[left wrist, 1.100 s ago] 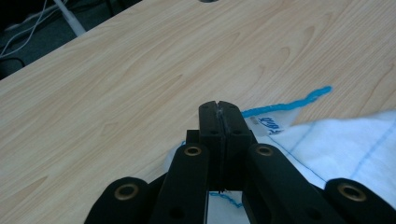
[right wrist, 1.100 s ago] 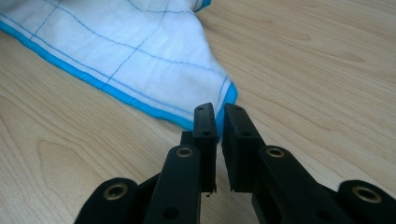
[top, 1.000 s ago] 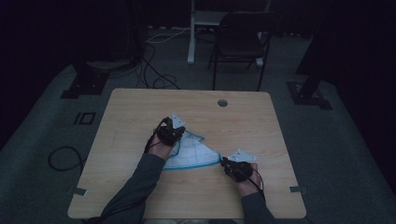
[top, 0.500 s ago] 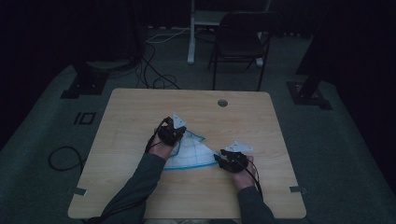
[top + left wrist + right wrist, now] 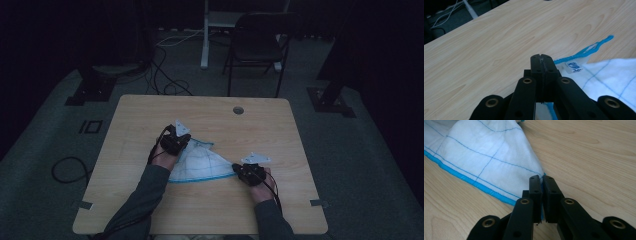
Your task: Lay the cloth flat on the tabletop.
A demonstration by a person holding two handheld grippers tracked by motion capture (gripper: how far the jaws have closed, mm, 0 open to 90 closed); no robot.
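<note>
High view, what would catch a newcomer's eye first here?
A white cloth with blue edging, pulled into a triangle at the middle of the wooden table. The left gripper is shut on its far corner, and the right gripper, whose jaws have just closed, on its near right corner.

From above the near edge, we look forward and down over the whole wooden table (image 5: 210, 107) to a chair (image 5: 257, 47) beyond. Our 2 gripper views sit low and close, each sighting along black jaws across the tabletop. All 3 views share the white, blue-edged cloth (image 5: 200, 162) (image 5: 609, 75) (image 5: 486, 157).
</note>
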